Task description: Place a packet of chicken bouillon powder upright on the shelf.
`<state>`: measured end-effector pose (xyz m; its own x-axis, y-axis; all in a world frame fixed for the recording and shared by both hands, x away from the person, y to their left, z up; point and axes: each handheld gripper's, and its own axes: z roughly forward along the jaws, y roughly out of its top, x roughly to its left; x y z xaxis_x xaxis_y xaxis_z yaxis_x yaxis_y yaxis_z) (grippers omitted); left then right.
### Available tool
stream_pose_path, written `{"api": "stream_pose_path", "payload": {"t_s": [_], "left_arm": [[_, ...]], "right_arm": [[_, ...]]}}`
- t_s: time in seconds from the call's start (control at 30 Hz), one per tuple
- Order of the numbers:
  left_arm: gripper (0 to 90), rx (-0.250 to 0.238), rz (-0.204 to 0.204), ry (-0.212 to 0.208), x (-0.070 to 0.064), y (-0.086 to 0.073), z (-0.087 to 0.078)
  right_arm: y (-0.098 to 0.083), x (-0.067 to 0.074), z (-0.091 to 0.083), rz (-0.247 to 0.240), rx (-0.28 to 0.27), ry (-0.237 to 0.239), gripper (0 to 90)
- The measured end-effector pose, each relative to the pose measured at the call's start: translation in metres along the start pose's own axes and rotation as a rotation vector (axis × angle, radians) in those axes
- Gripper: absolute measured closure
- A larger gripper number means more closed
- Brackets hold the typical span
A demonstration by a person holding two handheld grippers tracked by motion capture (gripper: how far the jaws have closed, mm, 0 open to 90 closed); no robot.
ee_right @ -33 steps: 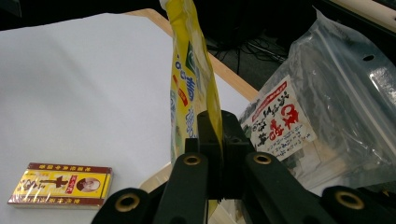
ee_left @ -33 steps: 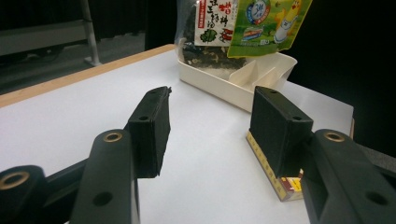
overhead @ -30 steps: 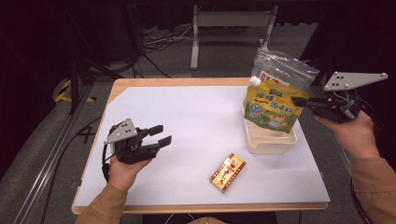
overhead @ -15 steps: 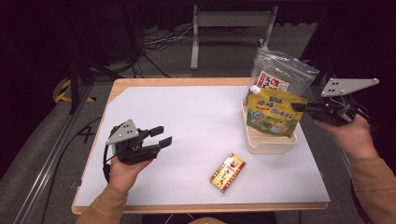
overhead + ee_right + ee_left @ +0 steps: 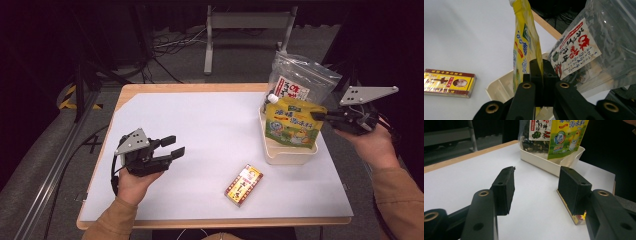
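Observation:
My right gripper (image 5: 322,117) (image 5: 540,65) is shut on the side edge of a yellow seasoning pouch (image 5: 292,125) (image 5: 524,42) with a white cap. The pouch hangs upright, its lower end inside a cream tray (image 5: 285,156) (image 5: 544,161) at the table's right side. Behind it in the tray stands a clear bag of dark seaweed (image 5: 300,82) (image 5: 584,45) with a red-lettered label. My left gripper (image 5: 172,146) (image 5: 536,178) rests low over the table's left part, open, with nothing between its jaws.
A small red and yellow box (image 5: 243,184) (image 5: 449,82) lies flat on the white table top (image 5: 200,125) between the two grippers, near the front edge. In the left gripper view the box (image 5: 576,216) sits just behind the right-hand jaw.
My right gripper has sunk with the yellow pouch, lowering it from above the tray into it. The left gripper has kept still.

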<state>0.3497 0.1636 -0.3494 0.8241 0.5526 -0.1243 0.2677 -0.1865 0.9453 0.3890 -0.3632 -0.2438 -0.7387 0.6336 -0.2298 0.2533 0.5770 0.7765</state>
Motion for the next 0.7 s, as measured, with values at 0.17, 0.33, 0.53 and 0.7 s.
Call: {"api": "stream_pose_path", "payload": {"t_s": [0.17,0.33,0.53,0.7], "left_arm": [[46.9,0.007,0.004,0.000,-0.001,0.000,0.001],[46.9,0.005,0.002,-0.004,-0.001,-0.001,0.002],[46.7,0.008,0.005,-0.004,-0.001,-0.001,0.003],[44.8,0.023,0.001,-0.016,-0.002,-0.001,0.007]], "right_arm": [[-0.002,0.000,0.005,-0.014,0.006,-0.009,89.5],[-0.008,-0.001,0.014,-0.009,0.018,-0.003,89.5],[-0.018,-0.003,0.020,0.031,0.012,0.005,89.4],[-0.031,-0.007,0.022,0.085,0.000,0.015,89.2]]}}
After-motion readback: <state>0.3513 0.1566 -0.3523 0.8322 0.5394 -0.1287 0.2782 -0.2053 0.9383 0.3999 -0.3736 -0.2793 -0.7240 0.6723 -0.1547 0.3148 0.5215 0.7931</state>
